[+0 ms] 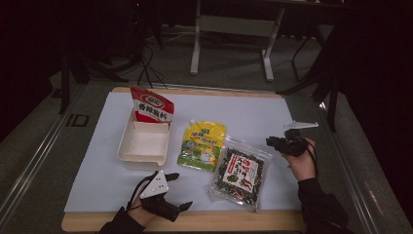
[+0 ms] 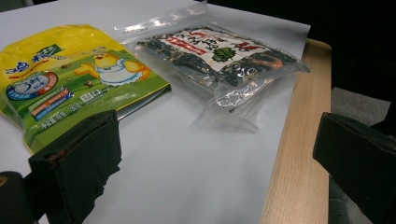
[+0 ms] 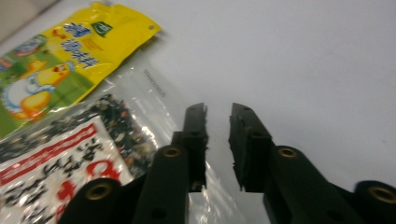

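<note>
A clear bag of dark dried flakes with a white and red label lies flat on the white sheet. Left of it lies a yellow and green pouch. My right gripper hovers just right of the clear bag's upper corner, its jaws a narrow gap apart with nothing between them. My left gripper rests near the table's front edge, left of the clear bag, jaws wide open and empty.
A white tray sits at the sheet's left, with a red and white pouch standing at its far end. The white sheet covers a wooden table whose edge runs along the front.
</note>
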The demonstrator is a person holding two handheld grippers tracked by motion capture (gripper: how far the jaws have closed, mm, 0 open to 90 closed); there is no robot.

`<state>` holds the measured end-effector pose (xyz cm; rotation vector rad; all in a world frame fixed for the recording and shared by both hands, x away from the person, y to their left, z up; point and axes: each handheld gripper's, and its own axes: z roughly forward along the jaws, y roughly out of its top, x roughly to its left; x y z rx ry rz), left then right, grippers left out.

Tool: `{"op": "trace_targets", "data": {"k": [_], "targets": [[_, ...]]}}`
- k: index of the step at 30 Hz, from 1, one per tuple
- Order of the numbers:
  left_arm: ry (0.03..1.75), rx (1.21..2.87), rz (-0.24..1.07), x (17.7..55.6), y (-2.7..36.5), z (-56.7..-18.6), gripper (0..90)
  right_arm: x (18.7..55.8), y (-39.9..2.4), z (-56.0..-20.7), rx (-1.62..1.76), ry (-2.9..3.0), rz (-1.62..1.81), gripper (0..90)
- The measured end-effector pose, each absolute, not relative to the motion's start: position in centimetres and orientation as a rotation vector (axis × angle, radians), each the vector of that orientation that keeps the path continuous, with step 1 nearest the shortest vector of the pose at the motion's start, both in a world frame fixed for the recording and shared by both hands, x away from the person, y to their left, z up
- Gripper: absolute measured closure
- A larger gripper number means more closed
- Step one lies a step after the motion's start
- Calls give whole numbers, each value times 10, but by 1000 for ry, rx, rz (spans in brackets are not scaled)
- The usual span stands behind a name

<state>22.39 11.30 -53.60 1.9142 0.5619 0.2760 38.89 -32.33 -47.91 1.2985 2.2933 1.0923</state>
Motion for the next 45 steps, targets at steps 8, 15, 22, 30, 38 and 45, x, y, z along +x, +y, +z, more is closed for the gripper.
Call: {"op": "trace_targets", "data": {"k": [8,15,22,30,38,45], "targets": [[558,1917,275,224,112,-536,22,373,-337,-484,1256,2325,1087,600],[559,1919,276,224,112,-536,22,378,-343,-501,1300,2346,1038,545],[558,1918,270,224,111,-537,22,389,-349,-515,1383,2369,1031,431],[562,1918,266,225,112,-537,22,397,-347,-531,1401,2473,1049,519],[560,1914,259,225,111,-537,21,394,-334,-523,1304,2536,956,872],[558,1903,244,225,111,-537,22,389,-329,-512,1250,2536,905,896]]}}
